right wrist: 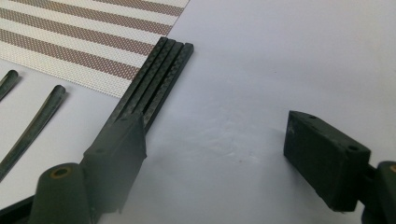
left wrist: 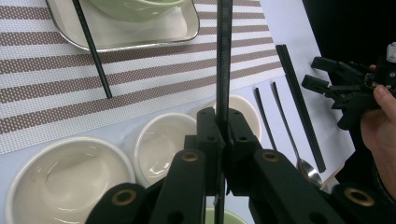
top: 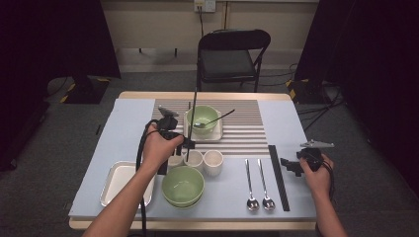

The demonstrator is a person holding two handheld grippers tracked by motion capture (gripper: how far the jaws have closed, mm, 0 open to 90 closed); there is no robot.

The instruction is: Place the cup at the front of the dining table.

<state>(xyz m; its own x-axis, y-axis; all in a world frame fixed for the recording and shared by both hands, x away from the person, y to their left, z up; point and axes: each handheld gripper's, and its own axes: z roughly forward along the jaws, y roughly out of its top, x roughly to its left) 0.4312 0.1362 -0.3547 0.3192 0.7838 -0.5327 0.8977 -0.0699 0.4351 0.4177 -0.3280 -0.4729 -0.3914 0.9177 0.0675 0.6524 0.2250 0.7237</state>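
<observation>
The left gripper (top: 184, 144) is clamped on 1 black chopstick (left wrist: 223, 60) held upright over the cups, while the wide-open, empty right gripper (top: 290, 166) sits just beside the remaining chopsticks (right wrist: 156, 84), lying lengthwise away from it.

Both forearms bare, no sleeves; left gripper (left wrist: 223, 140) and right gripper (right wrist: 215, 154) matte black, blocky rectangular jaw pads on angular arms with brass-coloured rivets at the pivots, grey three-cornered plate on top of each, black cable looping from the left.
</observation>
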